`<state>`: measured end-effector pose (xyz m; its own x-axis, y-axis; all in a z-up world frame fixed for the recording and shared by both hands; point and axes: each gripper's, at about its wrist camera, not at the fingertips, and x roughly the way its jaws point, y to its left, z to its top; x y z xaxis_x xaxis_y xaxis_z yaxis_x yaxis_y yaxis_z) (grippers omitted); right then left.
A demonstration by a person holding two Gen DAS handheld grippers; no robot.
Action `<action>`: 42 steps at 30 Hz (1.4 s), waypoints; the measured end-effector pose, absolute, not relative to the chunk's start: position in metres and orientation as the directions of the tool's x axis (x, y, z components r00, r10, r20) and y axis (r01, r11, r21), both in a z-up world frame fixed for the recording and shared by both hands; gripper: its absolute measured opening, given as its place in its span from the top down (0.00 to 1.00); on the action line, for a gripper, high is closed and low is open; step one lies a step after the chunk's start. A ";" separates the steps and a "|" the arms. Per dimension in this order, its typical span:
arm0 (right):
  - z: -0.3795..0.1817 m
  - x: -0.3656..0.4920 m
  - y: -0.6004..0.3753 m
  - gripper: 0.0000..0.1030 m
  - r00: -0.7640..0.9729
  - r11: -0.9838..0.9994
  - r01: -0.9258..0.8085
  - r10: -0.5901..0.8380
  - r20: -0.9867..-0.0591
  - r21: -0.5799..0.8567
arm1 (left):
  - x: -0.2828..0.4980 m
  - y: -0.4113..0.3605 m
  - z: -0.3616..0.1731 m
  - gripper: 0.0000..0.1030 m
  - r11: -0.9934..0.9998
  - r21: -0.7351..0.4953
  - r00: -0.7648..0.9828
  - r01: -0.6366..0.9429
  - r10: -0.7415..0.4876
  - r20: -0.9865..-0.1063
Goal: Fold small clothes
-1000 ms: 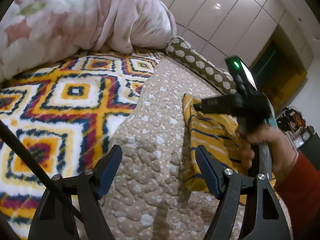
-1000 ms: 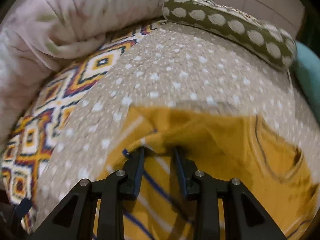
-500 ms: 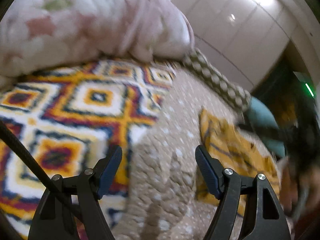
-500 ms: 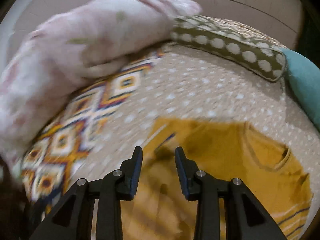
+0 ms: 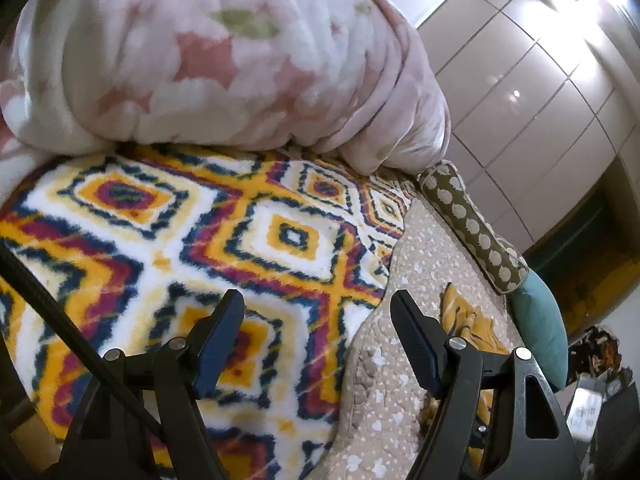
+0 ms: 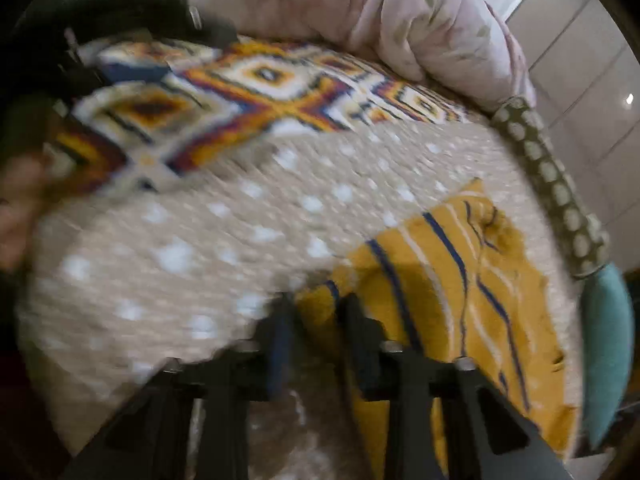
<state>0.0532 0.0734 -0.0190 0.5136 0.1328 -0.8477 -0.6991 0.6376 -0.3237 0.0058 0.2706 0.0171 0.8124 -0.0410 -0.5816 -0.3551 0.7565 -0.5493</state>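
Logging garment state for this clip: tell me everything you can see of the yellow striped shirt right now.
The yellow striped shirt is mustard-yellow knit with thin navy and white stripes and a round neckline at its far end. It lies rumpled, partly folded, on the beige dotted quilt, near the green spotted bolster and the teal cushion. The right gripper sits at its near edge, jaws just closing with a fold between them; blur hides whether they pinch it. The left view shows only a crumpled strip of it.
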 end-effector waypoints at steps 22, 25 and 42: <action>0.060 0.086 -0.059 0.79 0.500 0.885 -0.418 0.411 -0.762 0.203 | 0.011 0.240 0.023 0.28 0.832 -0.444 0.803 -0.333 0.003 -0.596; 0.048 0.110 -0.134 0.79 0.545 0.969 -0.220 0.219 -0.809 0.114 | 0.013 0.230 0.024 0.28 0.850 -0.427 0.803 -0.310 -0.006 -0.596; 0.040 0.074 -0.365 0.60 0.574 0.925 0.345 -0.075 -0.816 0.157 | 0.011 0.166 0.028 0.28 0.948 -0.232 0.791 -0.218 0.032 -0.612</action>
